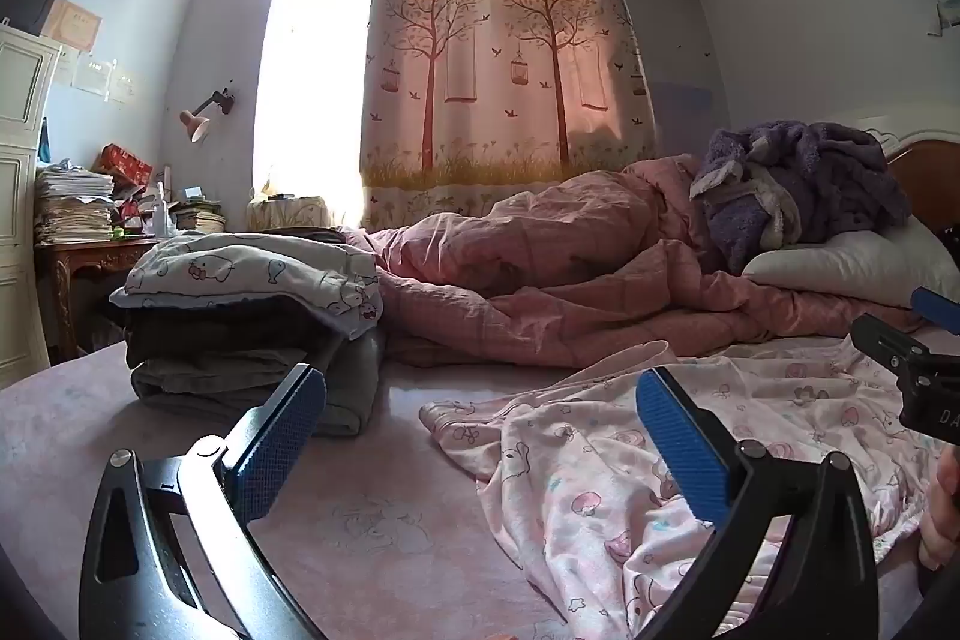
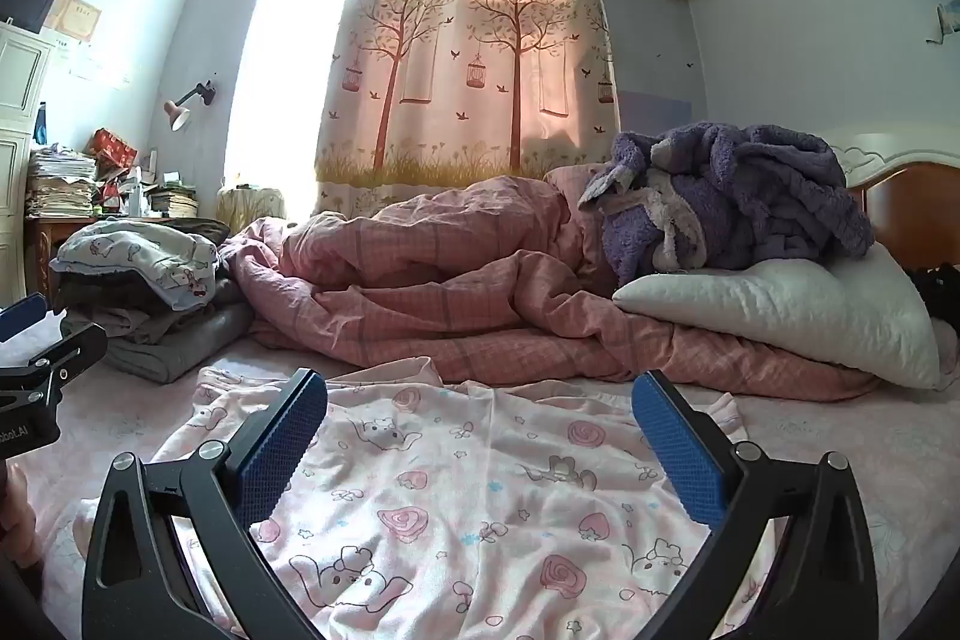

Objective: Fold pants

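Observation:
Pink printed pajama pants lie rumpled and spread on the pink bed sheet; in the left wrist view the pants lie to the right. My left gripper is open and empty, just above the sheet at the pants' left edge. My right gripper is open and empty, hovering over the middle of the pants. The right gripper's body shows at the right edge of the left wrist view, the left gripper's at the left edge of the right wrist view.
A stack of folded clothes sits on the bed at left. A crumpled pink duvet lies behind the pants, with a white pillow and purple fleece robe at right. A cluttered desk stands beyond the bed.

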`<move>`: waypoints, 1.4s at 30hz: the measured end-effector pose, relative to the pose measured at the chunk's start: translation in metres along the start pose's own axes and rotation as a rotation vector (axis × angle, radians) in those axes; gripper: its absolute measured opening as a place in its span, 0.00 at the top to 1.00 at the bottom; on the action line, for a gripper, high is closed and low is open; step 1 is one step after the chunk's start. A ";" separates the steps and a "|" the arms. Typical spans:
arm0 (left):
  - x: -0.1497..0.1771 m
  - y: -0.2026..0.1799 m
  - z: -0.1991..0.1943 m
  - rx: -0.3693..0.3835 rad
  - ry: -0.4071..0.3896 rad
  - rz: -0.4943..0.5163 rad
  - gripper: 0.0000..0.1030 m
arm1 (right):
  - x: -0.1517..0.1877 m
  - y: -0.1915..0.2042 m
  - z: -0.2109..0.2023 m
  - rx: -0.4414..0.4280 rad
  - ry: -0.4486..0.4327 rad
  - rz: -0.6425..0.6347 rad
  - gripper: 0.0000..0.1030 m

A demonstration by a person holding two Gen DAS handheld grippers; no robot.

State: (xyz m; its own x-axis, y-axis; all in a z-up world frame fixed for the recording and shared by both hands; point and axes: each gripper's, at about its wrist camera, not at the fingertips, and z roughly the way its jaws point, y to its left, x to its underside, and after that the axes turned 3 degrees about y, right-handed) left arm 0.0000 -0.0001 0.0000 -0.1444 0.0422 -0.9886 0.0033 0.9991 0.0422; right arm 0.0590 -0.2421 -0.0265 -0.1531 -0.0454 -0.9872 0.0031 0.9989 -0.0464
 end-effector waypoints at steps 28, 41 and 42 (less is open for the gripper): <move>0.000 0.006 0.003 -0.006 0.015 -0.026 0.00 | 0.000 0.001 -0.002 0.002 -0.006 0.004 0.01; 0.003 0.017 0.007 0.006 0.035 -0.079 0.00 | 0.000 -0.003 -0.003 -0.002 -0.002 0.014 0.01; 0.003 0.017 0.007 0.007 0.033 -0.082 0.00 | 0.000 -0.003 -0.003 -0.002 -0.001 0.014 0.01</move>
State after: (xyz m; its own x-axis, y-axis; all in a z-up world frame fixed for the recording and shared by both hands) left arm 0.0063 0.0172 -0.0035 -0.1770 -0.0393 -0.9834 -0.0033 0.9992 -0.0393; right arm 0.0564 -0.2448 -0.0264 -0.1521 -0.0313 -0.9879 0.0035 0.9995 -0.0322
